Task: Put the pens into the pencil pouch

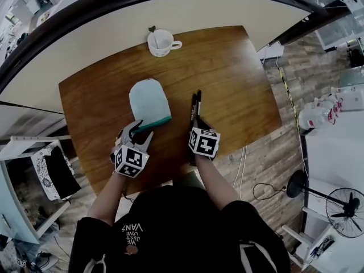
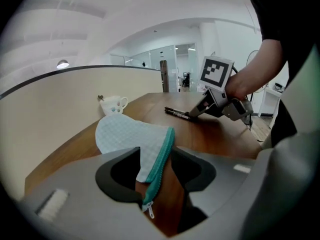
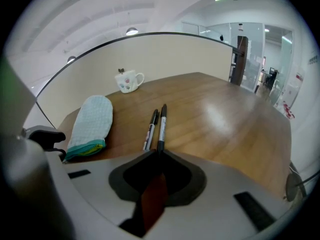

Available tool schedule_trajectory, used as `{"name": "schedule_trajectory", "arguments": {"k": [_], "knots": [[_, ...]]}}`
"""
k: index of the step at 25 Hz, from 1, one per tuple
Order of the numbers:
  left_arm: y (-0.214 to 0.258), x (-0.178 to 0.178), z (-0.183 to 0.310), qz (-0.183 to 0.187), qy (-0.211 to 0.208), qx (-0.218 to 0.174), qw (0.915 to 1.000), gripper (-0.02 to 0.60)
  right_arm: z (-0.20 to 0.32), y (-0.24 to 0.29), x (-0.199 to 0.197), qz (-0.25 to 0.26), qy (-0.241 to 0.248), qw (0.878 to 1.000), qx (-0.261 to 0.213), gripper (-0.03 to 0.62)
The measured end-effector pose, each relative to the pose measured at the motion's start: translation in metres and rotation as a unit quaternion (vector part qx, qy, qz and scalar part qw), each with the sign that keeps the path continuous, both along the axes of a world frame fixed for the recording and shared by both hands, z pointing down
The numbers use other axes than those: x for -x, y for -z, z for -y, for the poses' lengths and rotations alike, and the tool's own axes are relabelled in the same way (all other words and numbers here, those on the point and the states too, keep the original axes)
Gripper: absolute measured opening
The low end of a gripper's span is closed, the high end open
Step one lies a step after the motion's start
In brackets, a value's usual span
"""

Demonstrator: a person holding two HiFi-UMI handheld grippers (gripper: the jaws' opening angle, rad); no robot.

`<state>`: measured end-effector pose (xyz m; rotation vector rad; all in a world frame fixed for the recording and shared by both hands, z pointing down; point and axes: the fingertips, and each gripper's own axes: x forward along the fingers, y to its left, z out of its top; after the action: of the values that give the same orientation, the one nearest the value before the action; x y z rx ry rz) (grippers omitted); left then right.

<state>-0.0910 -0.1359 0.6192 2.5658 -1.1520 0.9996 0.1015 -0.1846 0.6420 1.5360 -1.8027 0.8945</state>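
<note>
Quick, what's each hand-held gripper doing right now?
Left hand-held gripper: open, jaws apart around the zipper edge of the pencil pouch, no clamp visible.
Right hand-held gripper: shut on the near end of the right-hand pen.

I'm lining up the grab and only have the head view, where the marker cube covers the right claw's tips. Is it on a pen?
Observer: Yes. The right gripper view shows the right claw shut on the near end of the right-hand pen. The other pen lies free beside it.
Operator: Has the left claw gripped the pouch?
Observer: No. In the left gripper view the left claw stands open, with the pouch edge and its teal zipper between the jaws.
Operator: Where's the zipper pull?
Observer: The pull hangs at the zipper's near end, low between those jaws.
</note>
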Motion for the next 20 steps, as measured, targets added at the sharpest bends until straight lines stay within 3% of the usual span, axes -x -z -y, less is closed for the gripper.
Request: {"name": "schedule_trajectory", "arguments": {"k": [6,11,17,20], "knots": [[-0.011,-0.001,0.009,0.027,-0.024,0.002,0.9993,0.175,-0.006,0.001,-0.009,0.004,-0.015,1.000,-0.001,0.052],[-0.016,-0.002,0.012,0.037,-0.042,0.007,0.9984,0.126,-0.015,0.008,-0.015,0.019,-0.026,0.999,-0.007,0.052],[-0.022,-0.009,0.004,0.049,-0.078,0.016,0.9956,0.130,-0.033,0.023,-0.010,0.047,-0.023,0.998,-0.017,0.052],[-0.026,-0.007,0.005,0.056,-0.076,0.016,0.9954,0.130,-0.043,0.027,-0.004,0.057,-0.016,0.998,-0.020,0.052]]}}
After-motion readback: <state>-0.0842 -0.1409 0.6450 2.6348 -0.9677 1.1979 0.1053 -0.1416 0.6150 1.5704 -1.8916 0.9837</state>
